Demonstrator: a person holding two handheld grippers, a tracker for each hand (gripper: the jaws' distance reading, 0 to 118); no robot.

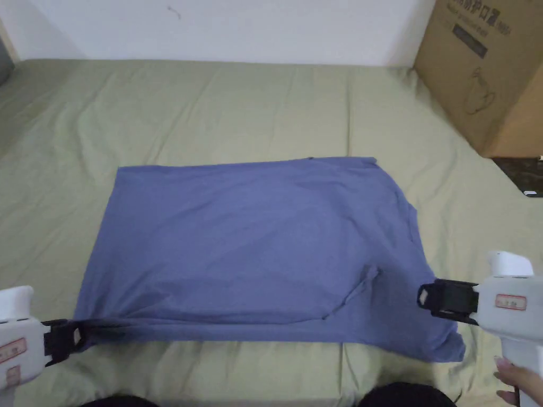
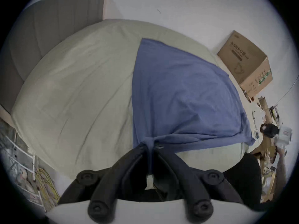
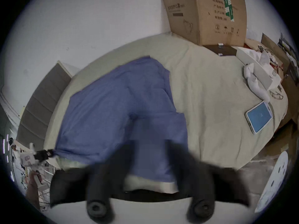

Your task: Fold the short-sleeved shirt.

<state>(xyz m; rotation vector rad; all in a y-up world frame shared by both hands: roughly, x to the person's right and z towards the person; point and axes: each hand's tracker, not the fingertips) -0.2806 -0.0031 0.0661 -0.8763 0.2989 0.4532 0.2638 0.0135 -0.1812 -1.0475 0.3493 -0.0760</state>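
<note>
Shirt (image 1: pixel 254 238) plain blue, no print. Bed sheet (image 1: pixel 212 106) pale olive-green (reads beige in the gripper views). Both grippers, left gripper (image 1: pixel 63 336) and right gripper (image 1: pixel 429 298): black jaws, white bodies. Box (image 1: pixel 488 63) at bed's far right corner brown with dark print.

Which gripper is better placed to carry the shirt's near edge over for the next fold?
Left. The left gripper is shut on the shirt corner, while the right gripper is open.
</note>
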